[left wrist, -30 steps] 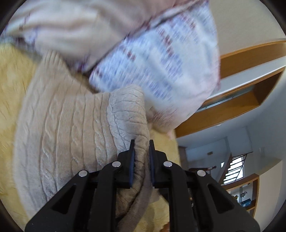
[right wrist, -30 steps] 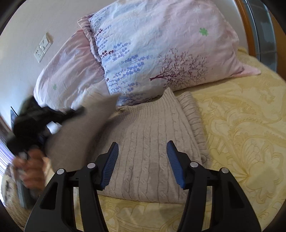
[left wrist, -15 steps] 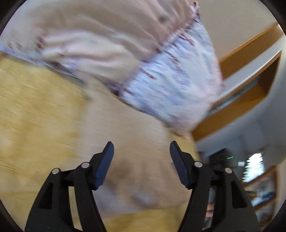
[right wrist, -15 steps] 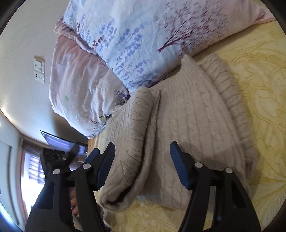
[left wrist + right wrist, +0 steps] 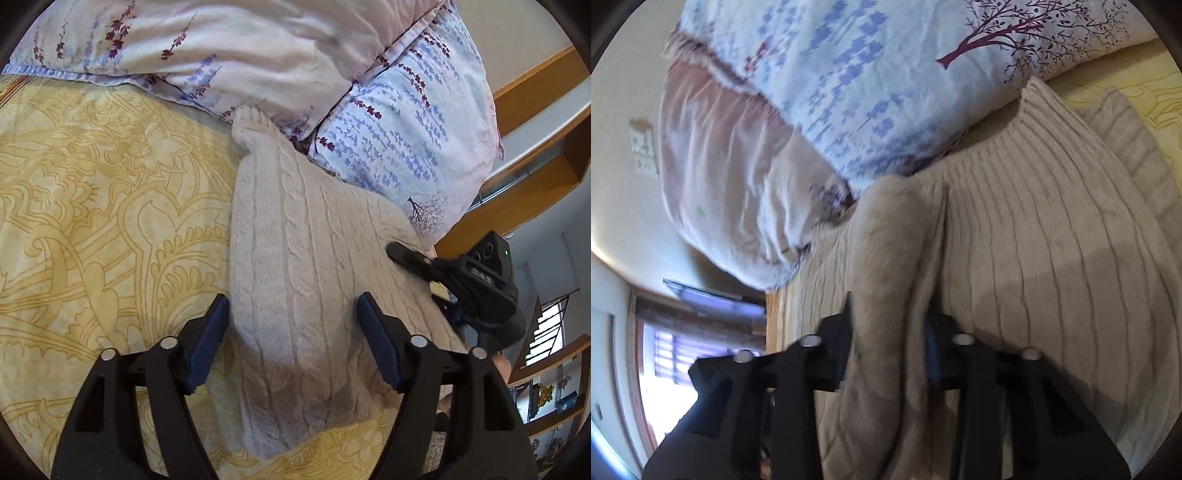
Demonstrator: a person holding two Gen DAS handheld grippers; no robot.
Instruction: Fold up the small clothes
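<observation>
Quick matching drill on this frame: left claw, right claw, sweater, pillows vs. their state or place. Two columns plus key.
Things:
1. left claw
2. right claw
3. sweater
4. pillows

States:
A. floral print, at the sweater's far end
B. closed around a bunched sweater fold
C. open, hovering over the sweater
D. beige cable knit, lying on the yellow bedspread

Pairs: 1-C, 2-B, 3-D, 4-A

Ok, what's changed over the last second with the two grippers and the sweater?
The left gripper let go of the beige cable-knit sweater and now hovers open. The right gripper, open before, moved in and closed on the folded-over part. The sweater stays on the yellow patterned bedspread by the floral pillows.
</observation>
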